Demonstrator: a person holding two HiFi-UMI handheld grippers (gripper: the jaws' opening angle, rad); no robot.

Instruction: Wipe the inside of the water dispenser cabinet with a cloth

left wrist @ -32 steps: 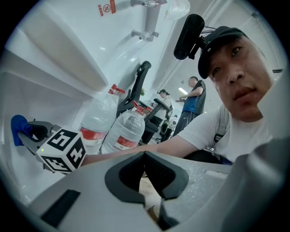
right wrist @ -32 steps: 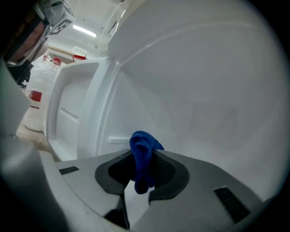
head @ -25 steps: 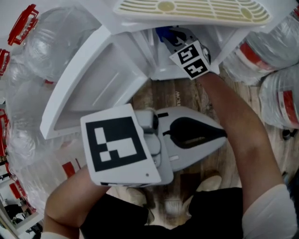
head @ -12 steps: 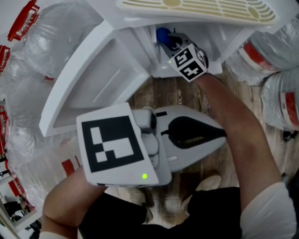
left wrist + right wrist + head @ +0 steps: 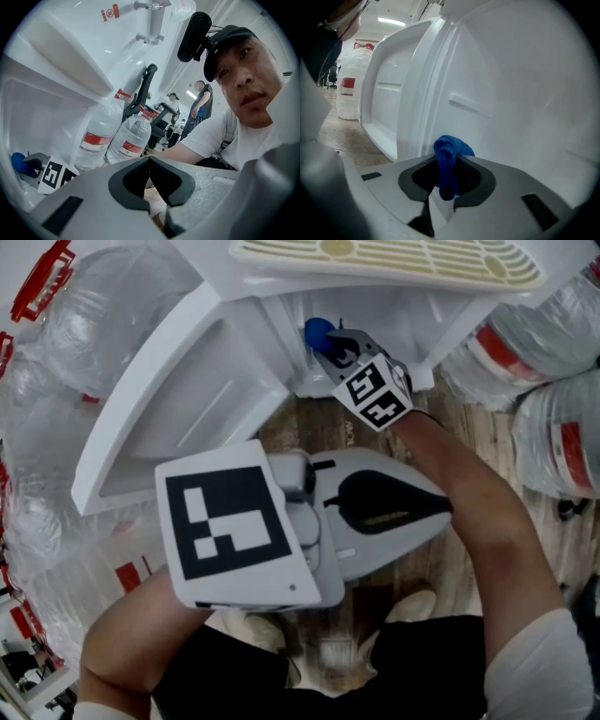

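Blue cloth (image 5: pixel 447 161) — bunched, perhaps knitted — in right gripper (image 5: pixel 330 345) jaws

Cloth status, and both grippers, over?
Right gripper shut on blue cloth, inside cabinet. Left gripper shut, empty, outside. Door open, nothing blocking.

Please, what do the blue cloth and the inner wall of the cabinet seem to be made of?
The cloth looks like soft knitted or terry fabric, matte: its surface is nubby and it bunches in folds. The cabinet wall looks like moulded plastic, white and slightly glossy, with smooth rounded ribs.
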